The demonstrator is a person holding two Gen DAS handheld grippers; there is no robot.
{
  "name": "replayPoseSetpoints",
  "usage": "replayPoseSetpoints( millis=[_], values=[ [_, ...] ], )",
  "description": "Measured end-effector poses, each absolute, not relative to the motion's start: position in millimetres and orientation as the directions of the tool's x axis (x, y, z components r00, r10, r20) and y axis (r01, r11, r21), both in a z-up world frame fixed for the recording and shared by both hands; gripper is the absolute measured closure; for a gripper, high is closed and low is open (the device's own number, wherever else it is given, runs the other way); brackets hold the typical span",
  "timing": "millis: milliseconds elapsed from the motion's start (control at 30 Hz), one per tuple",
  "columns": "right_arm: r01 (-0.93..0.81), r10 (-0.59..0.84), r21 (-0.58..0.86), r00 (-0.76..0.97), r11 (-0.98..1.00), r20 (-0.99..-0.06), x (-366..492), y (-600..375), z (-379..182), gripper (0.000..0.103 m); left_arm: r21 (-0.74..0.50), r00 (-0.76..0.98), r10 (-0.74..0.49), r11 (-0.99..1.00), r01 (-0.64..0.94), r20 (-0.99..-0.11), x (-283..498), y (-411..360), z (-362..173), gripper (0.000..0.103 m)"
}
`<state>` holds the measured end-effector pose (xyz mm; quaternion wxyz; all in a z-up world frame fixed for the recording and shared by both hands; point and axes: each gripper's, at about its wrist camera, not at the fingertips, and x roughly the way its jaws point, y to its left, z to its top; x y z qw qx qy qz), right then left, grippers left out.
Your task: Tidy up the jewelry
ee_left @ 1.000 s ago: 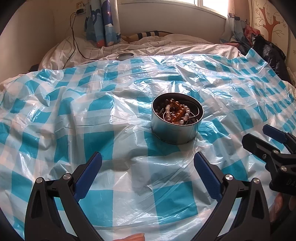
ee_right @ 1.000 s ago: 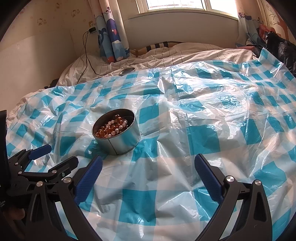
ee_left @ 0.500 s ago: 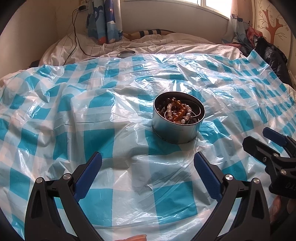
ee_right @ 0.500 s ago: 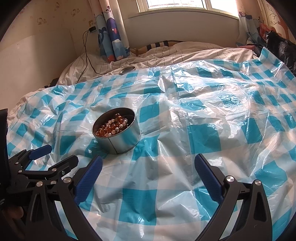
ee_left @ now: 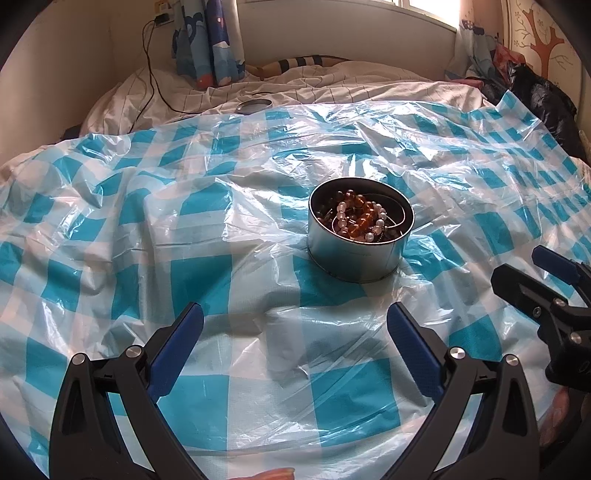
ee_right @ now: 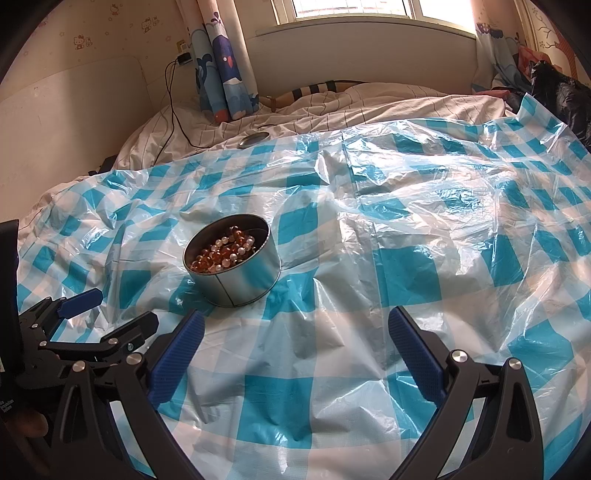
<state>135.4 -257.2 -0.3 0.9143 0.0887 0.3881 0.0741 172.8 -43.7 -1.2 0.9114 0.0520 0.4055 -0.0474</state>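
A home bedroom is shown. A bed with rumpled white pinstriped bedding [ee_right: 388, 107] is spread with a blue-and-white checked plastic sheet [ee_right: 369, 236] and set under a bright window [ee_right: 351, 9] at the far side. Blue cartoon-printed curtains [ee_right: 225, 70] are hung at far left, and wallpaper with small cartoon stickers [ee_right: 110, 37] is seen beside them.

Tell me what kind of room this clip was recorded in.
Most likely a bedroom: a bed with striped bedding under a checked plastic sheet, a cartoon-print curtain beside the window, and sticker-dotted wallpaper.

Left claw [ee_left: 295, 332] spread wide, empty; right claw [ee_right: 295, 336] likewise, alongside.
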Motion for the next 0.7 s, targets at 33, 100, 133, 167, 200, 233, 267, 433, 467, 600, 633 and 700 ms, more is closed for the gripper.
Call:
replayPoseSetpoints(
  millis=[33, 100, 133, 167, 200, 233, 267, 433, 467, 600, 633, 700],
  values=[
    [-0.066, 0.204, 0.220, 0.687, 0.973, -0.697, 136, -257, 0, 0.007, 0.063, 0.664, -0.039, 0.990, 0.129, -0.747, 173, -44, -2, 0.008],
    [-0.066, 0.205, 0.220, 0.687, 0.973, -0.697, 136, -257, 0, 0.007, 0.065, 0.664, -0.034, 0.990, 0.124, -0.747, 173, -45, -3, 0.007],
    [-0.066, 0.205, 0.221, 0.687, 0.973, -0.697, 136, -257, 0, 0.007, 0.061, 0.665, -0.036, 0.991, 0.121, -0.746, 172, -44, -3, 0.007],
    [-0.065, 0.204, 0.221, 0.688, 0.973, -0.697, 136, -257, 0, 0.007, 0.047, 0.671, -0.045, 0.992, 0.119, -0.740, 171, -42, -2, 0.007],
    [-0.065, 0.205, 0.222, 0.688, 0.973, -0.696, 136, -257, 0, 0.007, 0.024, 0.685, -0.062, 0.993, 0.116, -0.725, 168, -40, -1, 0.007],
    [-0.064, 0.207, 0.226, 0.687, 0.972, -0.697, 136, -258, 0, 0.007, 0.001, 0.706, -0.080, 0.994, 0.114, -0.704, 165, -38, 1, 0.008],
    [-0.063, 0.207, 0.228, 0.687, 0.972, -0.697, 136, -258, -2, 0.007, -0.011, 0.731, -0.086, 0.994, 0.106, -0.677, 161, -35, 4, 0.008],
    [-0.056, 0.197, 0.221, 0.691, 0.974, -0.696, 135, -259, -4, 0.007, -0.023, 0.715, -0.102, 0.993, 0.118, -0.692, 166, -33, 5, 0.008],
    [-0.054, 0.195, 0.219, 0.690, 0.974, -0.697, 136, -259, -4, 0.007, -0.033, 0.699, -0.107, 0.992, 0.118, -0.707, 168, -33, 3, 0.008],
    [-0.047, 0.187, 0.214, 0.686, 0.976, -0.703, 137, -261, -4, 0.007, -0.047, 0.645, -0.109, 0.993, 0.112, -0.756, 176, -33, -4, 0.008],
    [-0.047, 0.187, 0.213, 0.686, 0.976, -0.704, 137, -261, -4, 0.007, -0.049, 0.643, -0.107, 0.993, 0.107, -0.758, 176, -33, -5, 0.008],
    [-0.048, 0.185, 0.210, 0.683, 0.977, -0.707, 138, -261, -4, 0.007, -0.056, 0.641, -0.109, 0.993, 0.103, -0.760, 176, -32, -6, 0.008]
  ],
)
